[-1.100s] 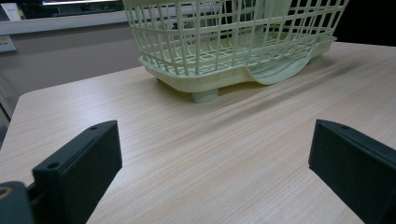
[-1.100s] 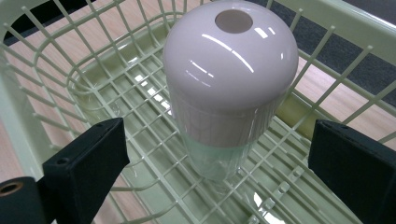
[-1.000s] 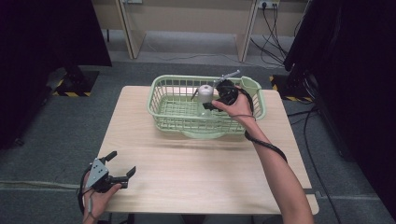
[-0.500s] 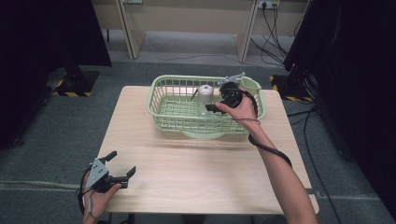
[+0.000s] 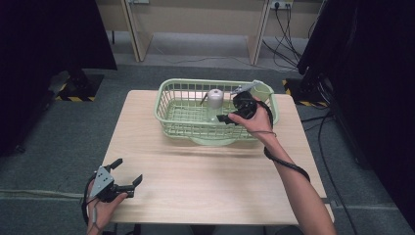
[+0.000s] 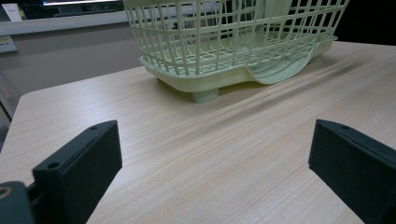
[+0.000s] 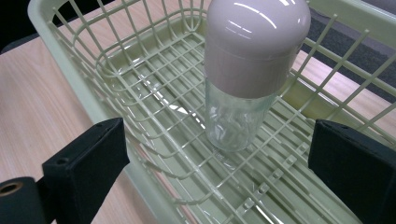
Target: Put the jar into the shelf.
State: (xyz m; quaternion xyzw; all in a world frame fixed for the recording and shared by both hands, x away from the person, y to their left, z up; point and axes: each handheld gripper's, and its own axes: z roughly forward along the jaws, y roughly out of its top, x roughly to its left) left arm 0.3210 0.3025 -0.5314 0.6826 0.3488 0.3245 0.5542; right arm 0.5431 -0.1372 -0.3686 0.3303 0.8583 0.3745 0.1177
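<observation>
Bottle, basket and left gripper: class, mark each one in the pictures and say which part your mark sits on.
bottle [image 7: 256, 42], right gripper view, on its pale domed cap.
basket [image 5: 169, 98], high view, on its left wall.
left gripper [image 5: 128, 172], high view, midway between its open jaw tips.

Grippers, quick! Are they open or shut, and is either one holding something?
Left gripper: open, holding nothing, above the table.
Right gripper: open, holding nothing, jaws facing the bottle in the basket.

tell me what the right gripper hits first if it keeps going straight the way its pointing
Most likely the clear bottle with the pale domed cap, standing upright in the green basket. It sits centred ahead of the open right gripper, though depth is hard to judge.
</observation>
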